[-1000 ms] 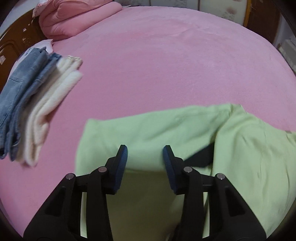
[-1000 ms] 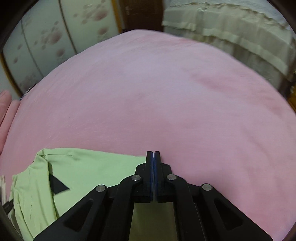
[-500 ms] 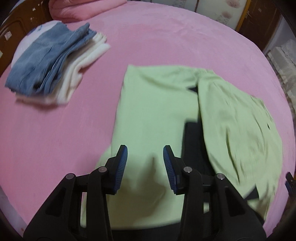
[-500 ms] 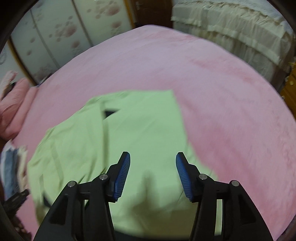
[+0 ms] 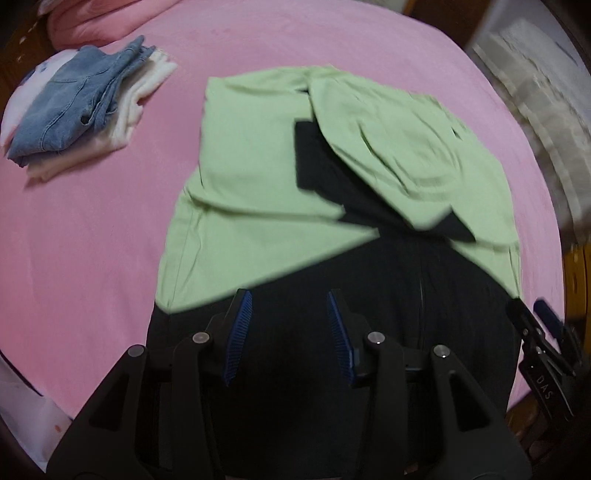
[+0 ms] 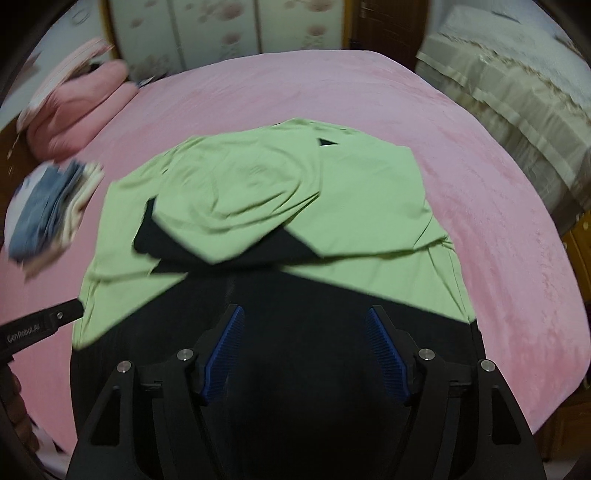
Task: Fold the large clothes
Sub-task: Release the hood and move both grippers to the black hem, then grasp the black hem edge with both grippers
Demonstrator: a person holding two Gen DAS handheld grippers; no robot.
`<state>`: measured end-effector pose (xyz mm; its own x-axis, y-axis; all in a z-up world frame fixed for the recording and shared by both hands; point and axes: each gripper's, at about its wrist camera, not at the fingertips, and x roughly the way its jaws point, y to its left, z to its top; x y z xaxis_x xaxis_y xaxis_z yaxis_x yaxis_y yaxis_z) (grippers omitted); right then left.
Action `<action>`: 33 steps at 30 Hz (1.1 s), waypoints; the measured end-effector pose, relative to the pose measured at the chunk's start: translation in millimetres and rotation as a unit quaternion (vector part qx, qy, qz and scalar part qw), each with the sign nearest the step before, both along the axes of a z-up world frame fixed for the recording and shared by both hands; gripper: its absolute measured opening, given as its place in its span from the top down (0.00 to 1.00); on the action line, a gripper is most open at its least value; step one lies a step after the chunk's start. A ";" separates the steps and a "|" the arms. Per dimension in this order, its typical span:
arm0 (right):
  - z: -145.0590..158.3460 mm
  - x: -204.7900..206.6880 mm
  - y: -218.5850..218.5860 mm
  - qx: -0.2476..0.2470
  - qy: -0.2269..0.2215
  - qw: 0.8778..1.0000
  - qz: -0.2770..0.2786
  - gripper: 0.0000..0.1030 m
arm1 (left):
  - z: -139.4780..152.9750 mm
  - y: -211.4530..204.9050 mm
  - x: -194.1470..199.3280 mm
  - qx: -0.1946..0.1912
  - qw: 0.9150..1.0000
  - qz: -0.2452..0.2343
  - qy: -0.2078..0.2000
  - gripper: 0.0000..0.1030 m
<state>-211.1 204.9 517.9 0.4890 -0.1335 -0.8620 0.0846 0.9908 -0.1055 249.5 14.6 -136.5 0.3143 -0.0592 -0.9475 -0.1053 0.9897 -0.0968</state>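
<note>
Here, soft green-and-black garment (image 5: 266, 177), loosely folded, plush pink bedspread (image 5: 92, 236) — edges perhaps blurred.

Left gripper (image 5: 290, 334) part-open; right gripper (image 6: 308, 354) just opening, empty

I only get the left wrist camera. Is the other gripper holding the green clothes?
Observer: No. The right gripper has its jaws wide apart. They have just been opening, and nothing is between them. The green garment lies flat beyond them.
Operator: What's behind the bed?
Observer: Past the far edge of the bed stand pale cupboard doors with pink flowers on them.
Operator: Is my gripper in that picture?
Observer: Yes, the left gripper pokes in from the left edge, with white lettering along its side.
</note>
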 end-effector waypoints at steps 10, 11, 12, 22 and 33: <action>2.1 -65.7 40.3 -0.030 0.013 0.998 0.062 0.21 | 10.1 -13.1 -85.2 -0.016 0.999 0.034 0.031 0.51; 4.0 -73.1 38.8 -0.025 0.019 0.997 0.071 0.21 | 10.8 -11.9 -91.8 -0.016 0.999 0.038 0.034 0.51; 7.0 -84.2 32.9 -0.017 0.023 0.997 0.074 0.21 | 12.1 -11.7 -98.7 -0.013 0.998 0.043 0.035 0.51; 18.1 -144.1 7.1 -0.006 0.043 0.994 0.097 0.20 | 20.0 -5.0 -160.1 0.053 0.997 0.041 0.047 0.51; -13.2 -200.9 -94.8 0.059 0.102 0.988 0.101 0.20 | -44.1 30.8 -220.5 0.022 0.993 -0.004 0.119 0.51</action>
<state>-412.0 110.1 504.7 0.3101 0.0569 -0.9490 -0.1275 0.9917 0.0178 29.1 45.4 -180.6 0.0808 -0.0175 -0.9966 -0.1112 0.9934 -0.0264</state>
